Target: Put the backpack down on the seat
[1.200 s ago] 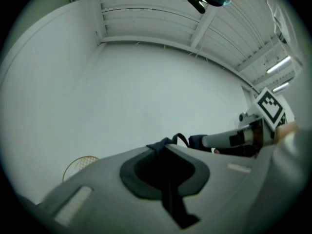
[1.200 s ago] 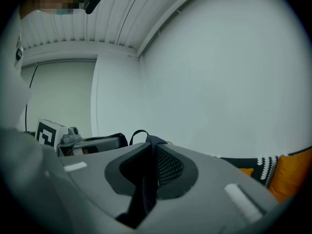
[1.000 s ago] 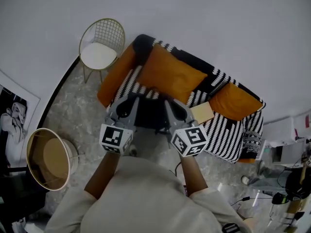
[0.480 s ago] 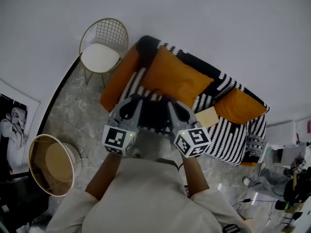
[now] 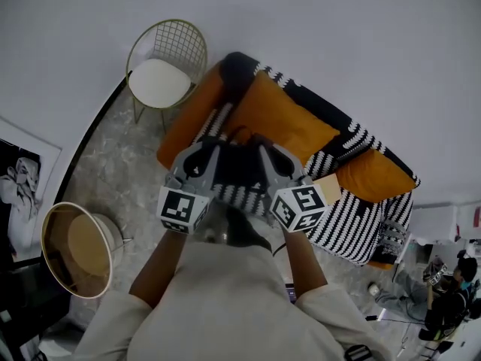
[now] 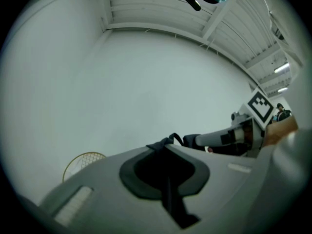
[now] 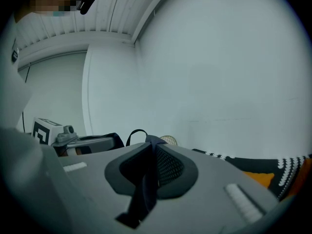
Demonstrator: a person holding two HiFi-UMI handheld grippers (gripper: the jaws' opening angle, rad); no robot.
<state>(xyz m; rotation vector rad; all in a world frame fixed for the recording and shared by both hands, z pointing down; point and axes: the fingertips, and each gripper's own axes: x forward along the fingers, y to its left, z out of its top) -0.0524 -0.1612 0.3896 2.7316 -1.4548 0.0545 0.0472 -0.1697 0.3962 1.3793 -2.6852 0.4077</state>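
The black backpack [image 5: 237, 173] hangs between my two grippers, over the front of the sofa seat [image 5: 353, 215], which is striped black and white. My left gripper [image 5: 213, 150] is shut on a thin black strap [image 6: 171, 199] of the backpack. The right gripper [image 5: 263, 150] is shut on a padded strap with a mesh face [image 7: 168, 165]. In the left gripper view the jaws [image 6: 165, 147] meet on the strap, and the right gripper [image 6: 243, 130] shows beyond. In the right gripper view the jaws [image 7: 148, 145] clamp the strap. The backpack's lower part is hidden behind the grippers and my body.
Orange cushions [image 5: 279, 122] lean on the sofa's back and left arm. A gold wire chair [image 5: 159, 81] with a white seat stands left of the sofa by the wall. A round wicker basket [image 5: 79, 247] sits on the marble floor at the left. A framed picture [image 5: 19, 179] leans further left.
Both grippers, with the backpack between them, have come forward over the sofa's front edge. The grips on the straps have not changed.
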